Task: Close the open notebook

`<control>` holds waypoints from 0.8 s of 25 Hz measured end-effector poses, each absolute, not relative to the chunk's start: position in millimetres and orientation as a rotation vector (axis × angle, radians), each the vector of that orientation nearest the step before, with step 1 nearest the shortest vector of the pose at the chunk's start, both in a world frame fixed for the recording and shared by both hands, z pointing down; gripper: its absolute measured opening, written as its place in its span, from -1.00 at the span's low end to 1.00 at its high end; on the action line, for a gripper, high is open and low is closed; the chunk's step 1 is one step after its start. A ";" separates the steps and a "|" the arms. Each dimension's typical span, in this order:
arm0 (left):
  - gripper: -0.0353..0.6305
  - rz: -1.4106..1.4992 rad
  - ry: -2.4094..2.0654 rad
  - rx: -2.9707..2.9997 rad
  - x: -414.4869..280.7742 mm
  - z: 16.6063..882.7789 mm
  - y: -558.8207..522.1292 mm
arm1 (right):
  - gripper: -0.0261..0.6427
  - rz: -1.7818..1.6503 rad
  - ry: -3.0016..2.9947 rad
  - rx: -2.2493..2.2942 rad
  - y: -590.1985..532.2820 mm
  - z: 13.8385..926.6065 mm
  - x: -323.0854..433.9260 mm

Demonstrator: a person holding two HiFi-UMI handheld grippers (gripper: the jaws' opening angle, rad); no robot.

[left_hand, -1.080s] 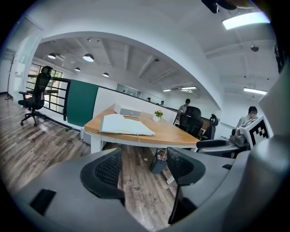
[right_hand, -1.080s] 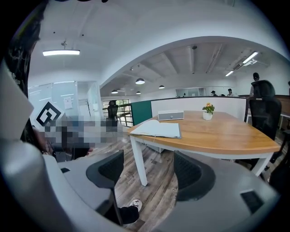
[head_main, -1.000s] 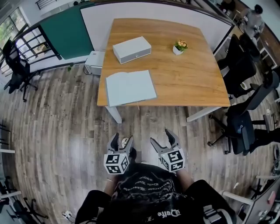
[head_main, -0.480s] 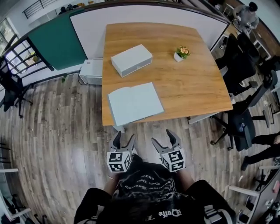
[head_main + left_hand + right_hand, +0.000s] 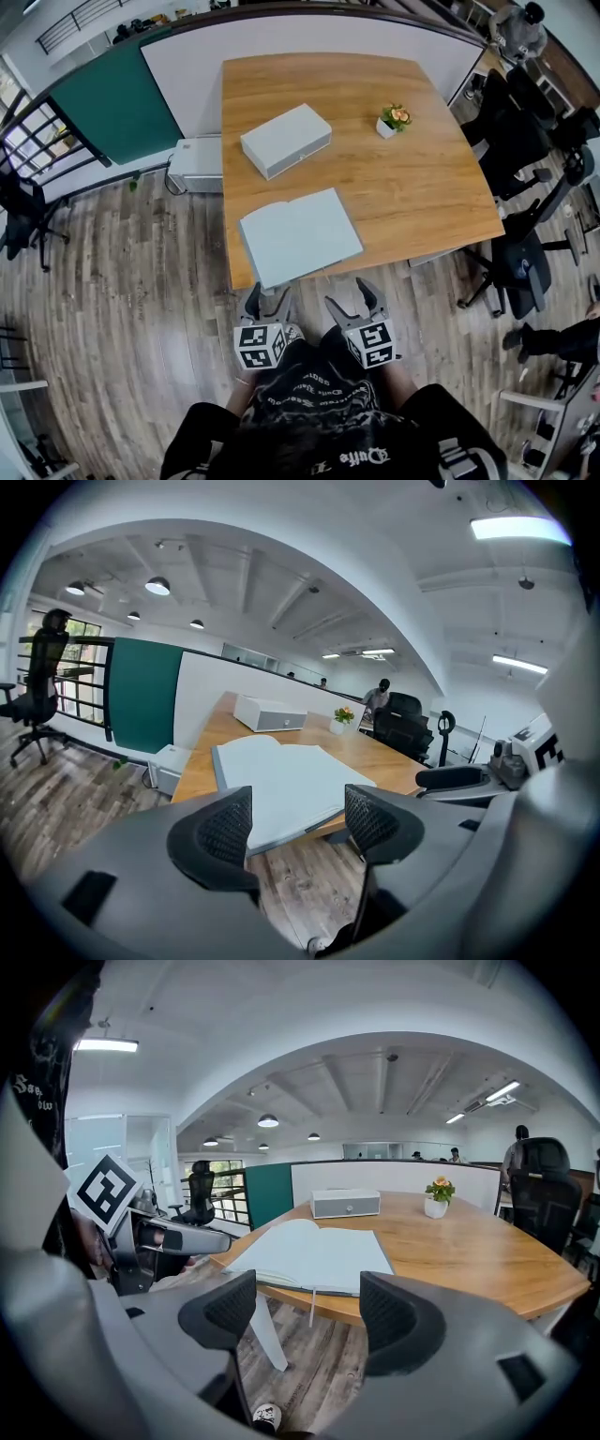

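A wooden tabletop (image 5: 422,178) stands on a grey-brown plank floor (image 5: 122,309), with a white partition (image 5: 309,37) along its far edge and a dark green panel (image 5: 108,103) beyond its far-left corner. Black office chairs (image 5: 520,267) crowd its right side, a low white unit (image 5: 194,164) sits on the floor at its left, and round ceiling lamps (image 5: 157,586) glow above.

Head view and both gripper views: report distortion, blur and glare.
Head view: fisheye bows the table edges, picture sharp. Left gripper view: ceiling arches, corners vignetted dark. Right gripper view: same arching, open notebook evenly lit, no glare.
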State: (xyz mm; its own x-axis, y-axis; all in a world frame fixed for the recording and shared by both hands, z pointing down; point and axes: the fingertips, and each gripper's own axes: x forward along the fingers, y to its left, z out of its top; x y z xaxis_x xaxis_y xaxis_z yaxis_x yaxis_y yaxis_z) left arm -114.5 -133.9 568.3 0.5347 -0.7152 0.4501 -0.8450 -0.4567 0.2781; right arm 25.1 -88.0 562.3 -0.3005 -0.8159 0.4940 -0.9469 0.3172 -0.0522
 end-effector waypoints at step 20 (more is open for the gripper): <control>0.08 0.426 -1.705 1.675 -141.8 620.0 -174.5 | 0.04 0.455 -2.314 1.307 -160.8 571.2 59.3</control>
